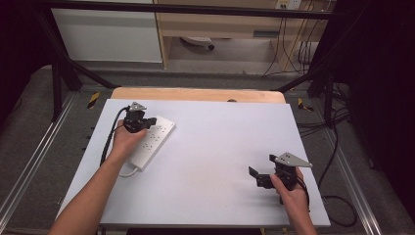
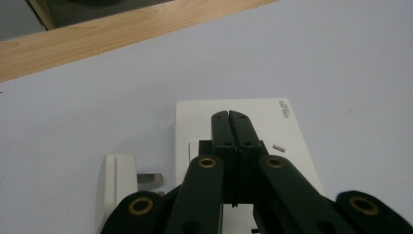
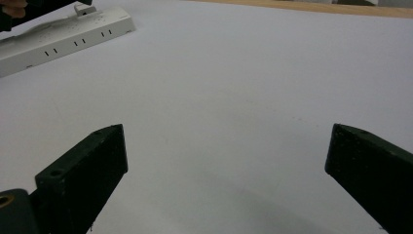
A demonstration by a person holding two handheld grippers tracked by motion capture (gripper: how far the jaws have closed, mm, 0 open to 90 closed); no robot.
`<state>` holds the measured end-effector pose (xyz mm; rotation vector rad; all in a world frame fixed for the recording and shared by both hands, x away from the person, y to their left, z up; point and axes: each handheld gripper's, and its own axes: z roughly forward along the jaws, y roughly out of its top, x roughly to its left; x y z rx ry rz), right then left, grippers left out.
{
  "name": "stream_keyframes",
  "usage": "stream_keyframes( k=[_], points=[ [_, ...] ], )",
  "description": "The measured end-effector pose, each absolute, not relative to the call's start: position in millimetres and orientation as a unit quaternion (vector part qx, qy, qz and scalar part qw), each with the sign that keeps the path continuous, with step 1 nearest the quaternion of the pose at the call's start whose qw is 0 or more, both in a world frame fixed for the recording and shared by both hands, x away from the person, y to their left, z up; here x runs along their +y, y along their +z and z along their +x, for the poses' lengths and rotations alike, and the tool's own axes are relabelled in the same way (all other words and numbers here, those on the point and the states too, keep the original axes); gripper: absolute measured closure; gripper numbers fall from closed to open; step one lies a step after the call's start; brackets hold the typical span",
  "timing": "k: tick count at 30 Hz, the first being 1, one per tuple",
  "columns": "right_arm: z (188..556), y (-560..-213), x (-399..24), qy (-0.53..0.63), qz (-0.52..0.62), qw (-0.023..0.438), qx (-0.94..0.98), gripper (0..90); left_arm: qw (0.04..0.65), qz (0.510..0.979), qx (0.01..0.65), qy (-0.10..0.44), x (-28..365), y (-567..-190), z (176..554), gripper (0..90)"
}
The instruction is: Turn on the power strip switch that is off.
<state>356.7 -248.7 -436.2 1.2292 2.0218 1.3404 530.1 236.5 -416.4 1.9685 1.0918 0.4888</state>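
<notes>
Left gripper view reveals plug.

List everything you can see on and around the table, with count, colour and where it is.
power strip: one, white, left part of the table, under the left gripper
plug: one, white with metal pins, lying on the table beside the strip, seen in the left gripper view
table mat: one, pale lilac-white, covering the table
table edge: one, light wood, along the far side
cabinet: one, white, on the floor beyond the table
floor cables: several, black, right of the table
left gripper: one, black, jaws shut, over the strip
right gripper: one, black, jaws open, right near part of the table
forearms: two, coming in from the near edge
</notes>
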Motion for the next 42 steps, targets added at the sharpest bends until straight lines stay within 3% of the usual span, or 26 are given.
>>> stream_keyframes(
  k=[18,27,36,42],
  points=[
    [357,-436,-247,0.481,0.441,0.21,0.728,2.2,0.448,0.766,0.421,0.188,229,-400,510,89.6],
    [357,-436,-247,0.481,0.441,0.211,0.728,2.2,0.463,0.759,0.415,0.194,224,-395,503,71.3],
    [357,-436,-247,0.481,0.44,0.212,0.728,2.2,0.481,0.745,0.417,0.2,218,-392,496,41.2],
    [357,-436,-247,0.48,0.44,0.211,0.728,2.2,0.491,0.742,0.412,0.199,216,-389,492,33.1]
  ],
)
